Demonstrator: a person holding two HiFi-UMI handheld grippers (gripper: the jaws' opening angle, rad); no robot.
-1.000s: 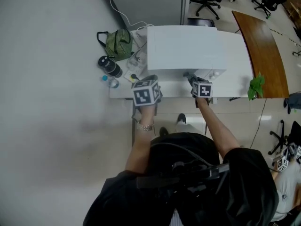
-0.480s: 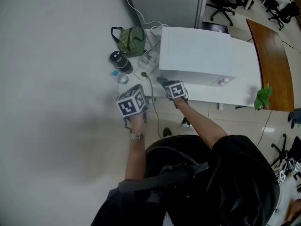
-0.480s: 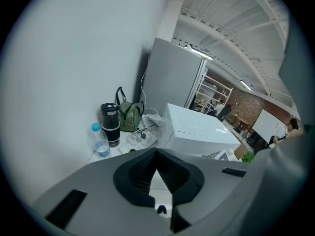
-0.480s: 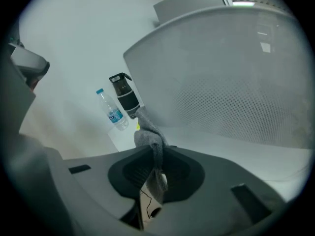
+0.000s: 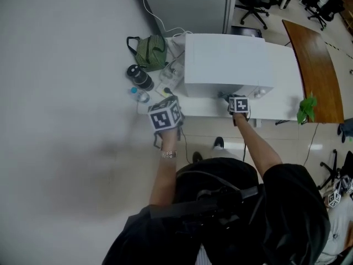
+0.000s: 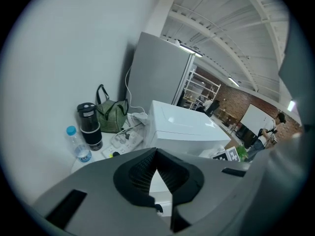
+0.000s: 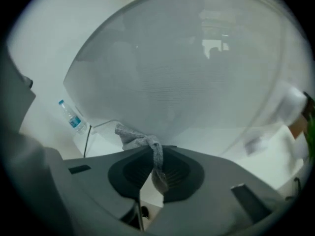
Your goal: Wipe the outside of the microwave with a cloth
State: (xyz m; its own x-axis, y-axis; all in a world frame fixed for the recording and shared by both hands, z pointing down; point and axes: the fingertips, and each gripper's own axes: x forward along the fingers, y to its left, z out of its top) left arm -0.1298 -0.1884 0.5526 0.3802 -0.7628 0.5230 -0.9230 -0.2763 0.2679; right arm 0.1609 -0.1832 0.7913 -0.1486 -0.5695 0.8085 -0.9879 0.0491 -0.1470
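Fingers (image 7: 129, 173) on right gripper (image 7: 155, 155) clamped on cloth (image 7: 132, 137). Cloth's loose bunch sits at the lower edge of the microwave (image 5: 229, 59) front, mid-frame in the right gripper view. Microwave is upper centre in head view, on the desk (image 5: 284, 79). Left gripper (image 5: 164, 116) fingers closed tip to tip, nothing between them; it's lower left of the microwave. Bag (image 5: 150, 49), flask (image 5: 139, 76), bottle (image 5: 139, 95) sit left of microwave.

The right gripper (image 7: 153, 156) had its jaws pinched together on a grey cloth (image 7: 139, 140), whose bunched end lay against the microwave (image 7: 187, 73) filling the view. A water bottle (image 7: 73, 119) stood off to the left.
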